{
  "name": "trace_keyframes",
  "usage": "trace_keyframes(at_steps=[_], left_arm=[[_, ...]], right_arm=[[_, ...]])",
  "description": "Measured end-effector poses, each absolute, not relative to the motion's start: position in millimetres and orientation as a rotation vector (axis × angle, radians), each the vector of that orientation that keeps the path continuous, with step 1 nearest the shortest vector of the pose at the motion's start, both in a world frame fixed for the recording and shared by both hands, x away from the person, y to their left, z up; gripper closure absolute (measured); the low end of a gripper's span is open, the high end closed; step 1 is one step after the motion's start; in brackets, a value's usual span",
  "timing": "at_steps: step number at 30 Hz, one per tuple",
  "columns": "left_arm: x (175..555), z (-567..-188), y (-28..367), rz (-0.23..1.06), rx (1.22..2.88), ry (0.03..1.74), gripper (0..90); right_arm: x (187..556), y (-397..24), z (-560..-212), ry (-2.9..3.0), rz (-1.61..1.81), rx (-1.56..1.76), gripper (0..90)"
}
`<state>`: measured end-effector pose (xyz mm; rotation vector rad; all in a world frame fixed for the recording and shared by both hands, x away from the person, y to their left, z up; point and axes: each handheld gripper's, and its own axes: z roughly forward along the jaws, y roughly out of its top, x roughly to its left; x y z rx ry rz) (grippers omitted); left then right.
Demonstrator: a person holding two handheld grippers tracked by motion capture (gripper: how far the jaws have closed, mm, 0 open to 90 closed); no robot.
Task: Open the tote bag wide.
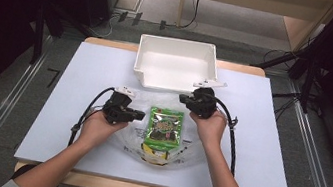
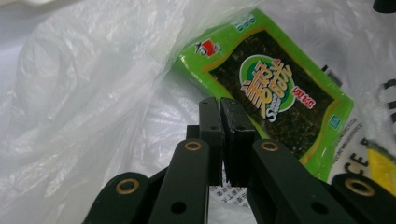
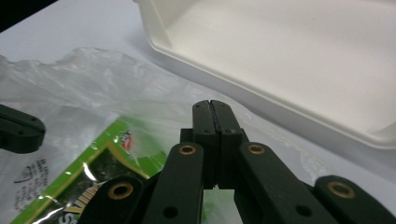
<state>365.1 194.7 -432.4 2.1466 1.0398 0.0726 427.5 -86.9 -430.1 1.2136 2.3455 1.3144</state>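
Observation:
A green seaweed snack packet [image 1: 165, 126] lies flat on a crumpled clear plastic bag [image 1: 133, 136] at the middle of the table. My left gripper [image 1: 139, 115] is just left of the packet, pointing right toward it, jaws shut and empty. In the left gripper view the shut jaws [image 2: 220, 108] hover over the bag [image 2: 93, 93] by the packet's [image 2: 280, 88] near edge. My right gripper [image 1: 183, 97] is above the packet's upper right corner, pointing left. Its jaws [image 3: 210, 108] are shut with nothing between them, over the bag [image 3: 93, 79] and the packet [image 3: 88, 184].
A white empty bin [image 1: 175, 63] stands at the table's far edge, close behind the right gripper; its rim [image 3: 261, 100] shows near those jaws. A yellow-and-white package [image 1: 155, 153] lies under the green packet inside the bag. White table surface [image 1: 266, 155] surrounds the bag.

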Motion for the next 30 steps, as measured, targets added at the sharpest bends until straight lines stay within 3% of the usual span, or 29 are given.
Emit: trace_keyframes(at_steps=[16, 30], left_arm=[[358, -451, 194, 0.033, 2.190, 1.065, 89.1], [357, -452, 191, 0.017, 2.189, 1.051, 87.8]], right_arm=[[441, -88, -471, 2.308, 1.223, 1.298, 90.0], [444, -86, -481, 2.297, 1.171, 1.270, 90.0]])
